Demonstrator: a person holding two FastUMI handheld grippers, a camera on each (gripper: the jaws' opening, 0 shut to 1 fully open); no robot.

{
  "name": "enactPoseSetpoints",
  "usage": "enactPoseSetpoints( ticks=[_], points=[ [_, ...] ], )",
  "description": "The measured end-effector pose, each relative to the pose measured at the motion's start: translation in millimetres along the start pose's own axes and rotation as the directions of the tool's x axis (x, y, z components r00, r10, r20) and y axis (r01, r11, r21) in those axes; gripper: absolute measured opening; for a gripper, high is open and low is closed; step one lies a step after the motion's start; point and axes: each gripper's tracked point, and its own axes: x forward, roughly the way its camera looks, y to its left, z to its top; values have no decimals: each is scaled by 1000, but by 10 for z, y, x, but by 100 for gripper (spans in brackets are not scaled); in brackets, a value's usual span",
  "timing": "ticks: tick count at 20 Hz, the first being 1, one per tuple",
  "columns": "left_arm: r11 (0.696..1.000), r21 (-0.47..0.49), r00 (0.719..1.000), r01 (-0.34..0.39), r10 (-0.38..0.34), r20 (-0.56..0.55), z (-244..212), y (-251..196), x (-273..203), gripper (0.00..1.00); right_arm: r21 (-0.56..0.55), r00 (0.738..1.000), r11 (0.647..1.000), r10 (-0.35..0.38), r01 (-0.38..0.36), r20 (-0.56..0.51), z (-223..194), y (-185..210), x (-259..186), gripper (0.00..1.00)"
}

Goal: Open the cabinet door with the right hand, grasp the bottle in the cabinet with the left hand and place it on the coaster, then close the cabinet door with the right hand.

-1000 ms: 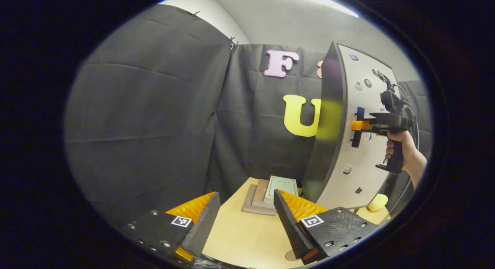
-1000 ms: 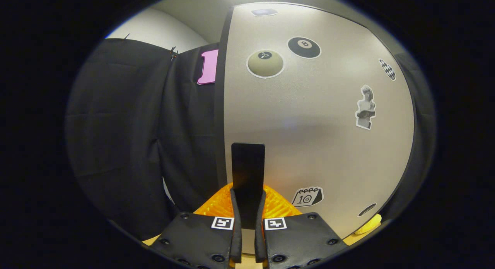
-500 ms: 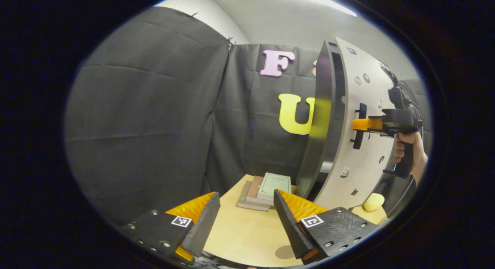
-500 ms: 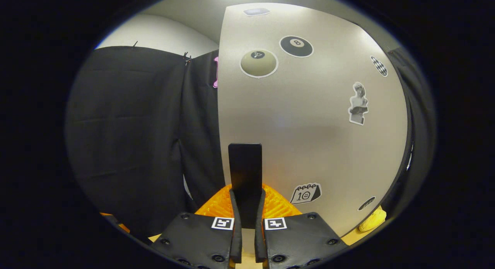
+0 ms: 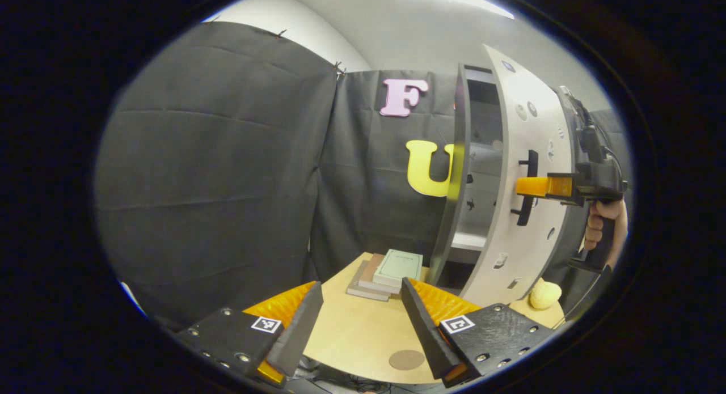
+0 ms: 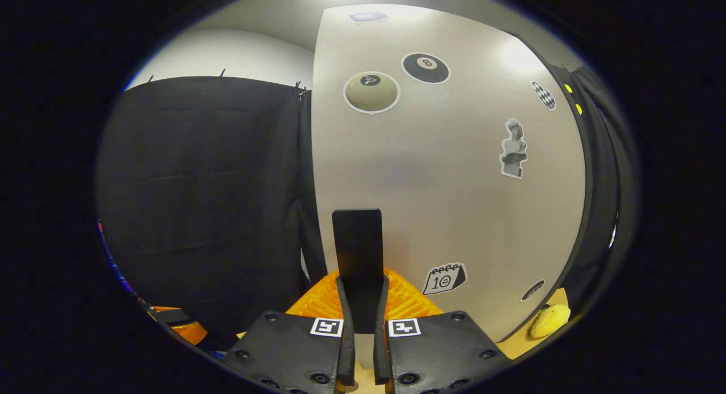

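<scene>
In the right gripper view, the right gripper point(image 6: 363, 303) has its two fingers squeezed tight on the flat black door handle point(image 6: 357, 252); the handle stands upright between them; it is fixed to the big pale grey cabinet door with stickers on it point(image 6: 454, 201); a round sticker like a black pool ball point(image 6: 425, 68) sits near the top of the door; a small lumpy yellow toy point(image 6: 549, 320) lies on the table by the door's bottom right corner.

In the left gripper view, the left gripper point(image 5: 360, 320) has its fingers wide apart and holds nothing; it hangs above the light brown wooden table point(image 5: 363, 337); a flat round brown coaster point(image 5: 406, 359) lies on the table near the front edge, just beside the gripper's right-hand finger; a small pile of thin books with a pale green one on top point(image 5: 385, 272) lies farther back on the table; the cabinet door is part way open; a dark gap shows between the door and the dark cabinet frame point(image 5: 454, 178); I cannot tell where the bottle is inside; a hand point(image 5: 601, 229) holds the other gripper at the door handle on the right side.
</scene>
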Motion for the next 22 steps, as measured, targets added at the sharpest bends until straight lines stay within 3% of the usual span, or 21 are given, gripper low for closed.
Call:
enactPoseSetpoints(
  ticks=[6, 11, 22],
  points=[
    [999, 27, 1000, -19, 19, 3, -69, -313, -480, 84, 2, 998, 998, 67, -67, 5, -14, -47, -92, 15],
    [999, 39, 1000, -18, 18, 3, -127, -618, -757, 84, 5, 997, 997, 71, -71, 23, -15, -110, -176, 15],
    [992, 77, 995, 100, -101, -3, -130, -1362, -700, 84, 49, 998, 999, 11, -14, 55, -7, -305, -378, 14]
  ],
)
